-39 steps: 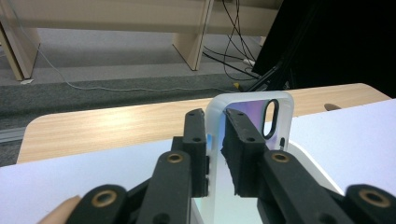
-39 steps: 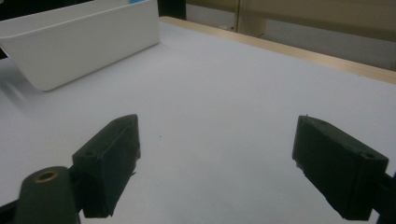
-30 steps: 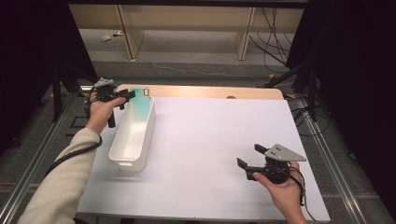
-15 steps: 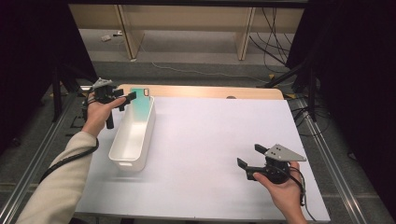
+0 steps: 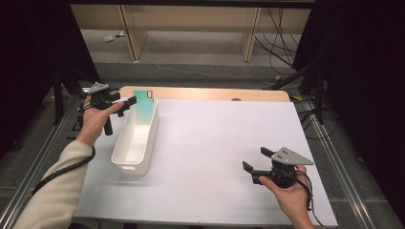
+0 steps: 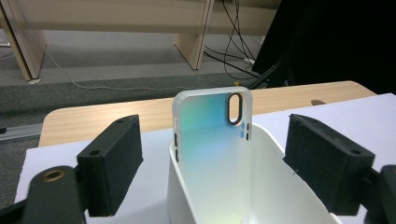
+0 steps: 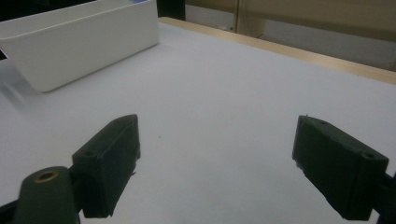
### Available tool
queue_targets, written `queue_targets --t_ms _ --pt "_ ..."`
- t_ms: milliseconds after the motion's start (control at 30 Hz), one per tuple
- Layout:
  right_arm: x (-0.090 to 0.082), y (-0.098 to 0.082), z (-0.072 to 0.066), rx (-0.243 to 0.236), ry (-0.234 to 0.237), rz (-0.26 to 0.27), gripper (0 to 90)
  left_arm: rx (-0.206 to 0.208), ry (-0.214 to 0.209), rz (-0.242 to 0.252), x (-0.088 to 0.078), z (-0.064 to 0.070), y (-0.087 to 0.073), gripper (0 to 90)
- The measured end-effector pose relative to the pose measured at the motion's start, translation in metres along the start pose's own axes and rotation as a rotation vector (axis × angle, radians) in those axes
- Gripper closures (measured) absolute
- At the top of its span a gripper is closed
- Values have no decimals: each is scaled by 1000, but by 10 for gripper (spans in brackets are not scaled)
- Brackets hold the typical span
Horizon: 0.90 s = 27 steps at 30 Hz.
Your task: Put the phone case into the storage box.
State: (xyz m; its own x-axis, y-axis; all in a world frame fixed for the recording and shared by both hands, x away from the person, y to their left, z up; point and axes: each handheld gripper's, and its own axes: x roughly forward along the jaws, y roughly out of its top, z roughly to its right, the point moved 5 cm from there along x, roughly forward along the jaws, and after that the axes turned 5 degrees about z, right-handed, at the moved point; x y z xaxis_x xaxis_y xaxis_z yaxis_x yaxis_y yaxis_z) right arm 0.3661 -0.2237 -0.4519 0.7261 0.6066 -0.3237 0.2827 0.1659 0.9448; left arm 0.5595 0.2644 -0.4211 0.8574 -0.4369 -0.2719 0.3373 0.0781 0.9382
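Now left tongs [image 5: 128, 102] off phone case [image 5: 143, 101]

Phone case [image 6: 212, 154] translucent frosted plastic w/ iridescent sheen, bin [image 5: 135, 138] smooth white plastic, semi-gloss, desk [image 5: 229, 143] matt white sheet over pale wood edge, fingers [image 6: 112, 163] matt black rubbery pads.

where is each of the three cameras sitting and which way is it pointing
High view: above the person's side, looking forward and down on the table; both forearms, left claw, right claw.
Left gripper view: on the left claw, open, facing the phone case leaning upright in the white bin.
Right gripper view: on the right claw, open, facing bare table towards the bin.
All three share the bin.
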Motion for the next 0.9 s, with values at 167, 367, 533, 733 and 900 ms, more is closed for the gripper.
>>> queue_targets --t_ms 167,367,533,733,900 --pt "0 0 0 0 0 1 163 14 -15 8 -7 5 -1 182" --pt "-2 0 1 -13 -10 -10 163 33 -22 9 -14 10 -3 181" --pt "-1 0 1 -13 -10 -10 163 44 -29 14 -19 14 -2 181" --pt "-1 1 0 -4 -14 2 163 62 -42 25 -25 20 0 180" --pt "-2 1 0 -5 -9 -10 163 68 -49 31 -29 24 0 179"
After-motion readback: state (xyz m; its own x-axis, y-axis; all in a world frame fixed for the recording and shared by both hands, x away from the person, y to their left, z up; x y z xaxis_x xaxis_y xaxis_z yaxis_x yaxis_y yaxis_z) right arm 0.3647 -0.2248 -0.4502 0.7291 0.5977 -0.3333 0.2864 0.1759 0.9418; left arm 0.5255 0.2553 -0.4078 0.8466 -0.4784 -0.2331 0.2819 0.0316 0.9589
